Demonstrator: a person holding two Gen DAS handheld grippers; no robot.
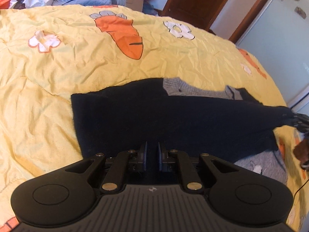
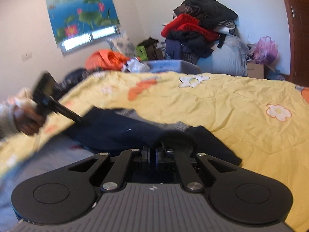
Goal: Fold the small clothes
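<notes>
A dark blue garment (image 1: 173, 119) with a grey ribbed trim (image 1: 179, 87) lies stretched across the yellow carrot-print quilt (image 1: 58, 67). My left gripper (image 1: 152, 154) is shut on its near edge; in the right wrist view the left gripper (image 2: 83, 120) pinches the garment's left corner, held by a hand (image 2: 29, 121). My right gripper (image 2: 152, 152) is shut on a bunched fold of the same garment (image 2: 119, 131). In the left wrist view the right gripper (image 1: 301, 123) shows only partly at the garment's far right end.
A grey sheet (image 1: 260, 166) shows beside the quilt at the near edge. Beyond the bed are a tall heap of clothes (image 2: 199, 29), a purple bag (image 2: 265, 49), an orange bag (image 2: 108, 60), a cardboard box (image 2: 255, 70) and a wooden door (image 1: 193, 0).
</notes>
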